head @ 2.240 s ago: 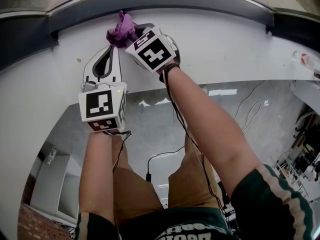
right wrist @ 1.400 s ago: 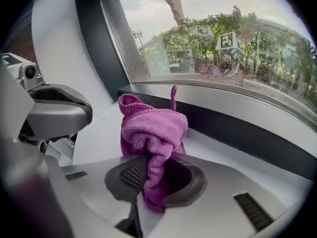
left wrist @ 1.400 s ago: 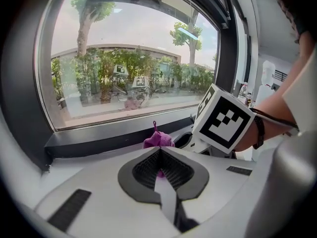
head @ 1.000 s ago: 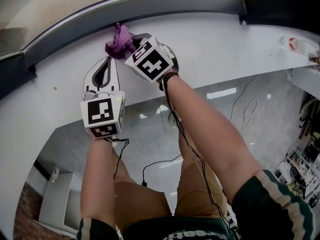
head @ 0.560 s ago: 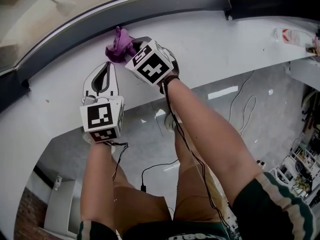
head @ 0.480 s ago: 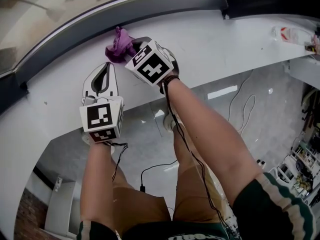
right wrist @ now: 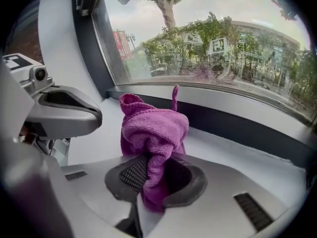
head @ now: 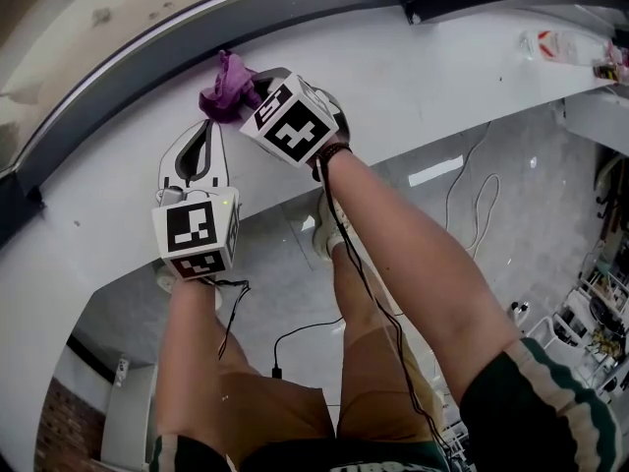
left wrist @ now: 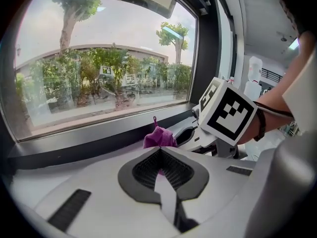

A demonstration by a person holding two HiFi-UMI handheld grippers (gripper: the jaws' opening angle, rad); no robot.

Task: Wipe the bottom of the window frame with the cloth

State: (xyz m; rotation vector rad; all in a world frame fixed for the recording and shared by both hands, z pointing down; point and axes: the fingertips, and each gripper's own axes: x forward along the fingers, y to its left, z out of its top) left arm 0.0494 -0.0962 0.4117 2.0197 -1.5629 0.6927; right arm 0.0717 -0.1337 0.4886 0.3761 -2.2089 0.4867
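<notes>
Halfway-ish at best, I'd guess. So the right gripper [right wrist: 148, 177] pinches the cloth [right wrist: 153, 128] at the window frame [right wrist: 237, 127]; the left gripper [left wrist: 161, 175] is closed on nothing.

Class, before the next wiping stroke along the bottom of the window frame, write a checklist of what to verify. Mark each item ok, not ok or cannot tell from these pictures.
1. The cloth is clamped in the right gripper: ok, jaws shut on it.
2. The cloth touches the window frame: cannot tell; it bunches just before the dark strip.
3. The left gripper is out of the way: ok, shut, empty, apart from the cloth.
4. The frame ahead is free of things: ok in the right gripper view.
5. Enough cloth sticks out to wipe with: ok, a wad bulges past the jaws.
</notes>
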